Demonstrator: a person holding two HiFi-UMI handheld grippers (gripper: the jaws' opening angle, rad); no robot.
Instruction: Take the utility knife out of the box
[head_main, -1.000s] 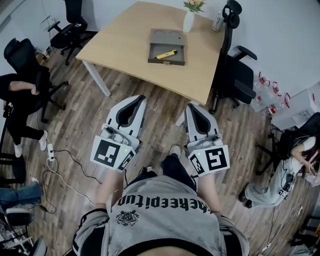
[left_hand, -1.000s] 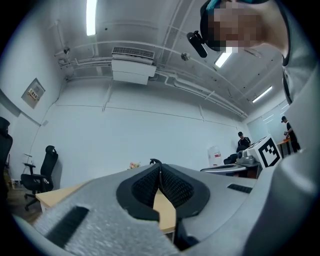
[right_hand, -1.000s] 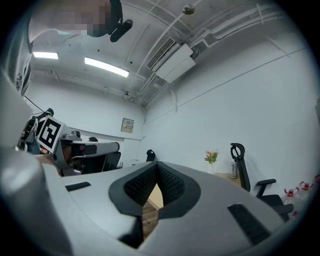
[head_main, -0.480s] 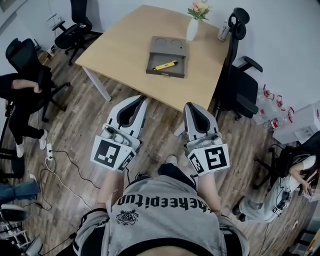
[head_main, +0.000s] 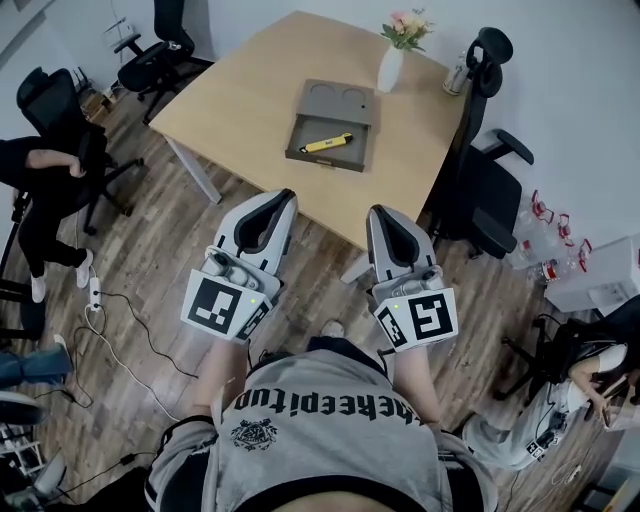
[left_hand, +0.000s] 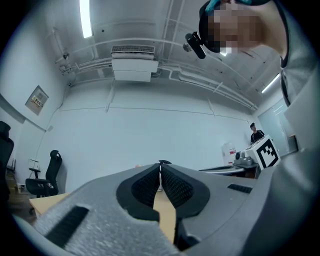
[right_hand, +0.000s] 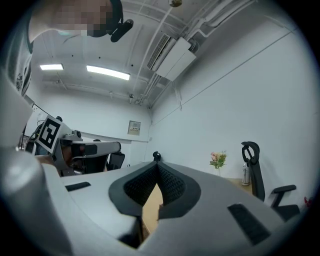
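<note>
A yellow utility knife (head_main: 327, 143) lies inside an open grey box (head_main: 349, 102) on a wooden table (head_main: 250, 100) in the head view. Both grippers are held out in front of the person's body, short of the table's near edge and well apart from the box. My left gripper (head_main: 278, 197) is shut, its ribbed pads meeting with nothing between them (left_hand: 160, 167). My right gripper (head_main: 383, 213) is likewise shut and holds nothing (right_hand: 156, 162). Neither gripper view shows the knife or the box.
A white vase with flowers (head_main: 392, 66) and a bottle (head_main: 458, 76) stand at the table's far side. A black office chair (head_main: 485, 175) sits at the table's right, others at the left (head_main: 60, 110). Seated people are at both edges; cables lie on the wooden floor (head_main: 120, 330).
The table with the box and knife has slid down the head view, closer to both grippers. Both grippers keep their place in the view and stay shut.
</note>
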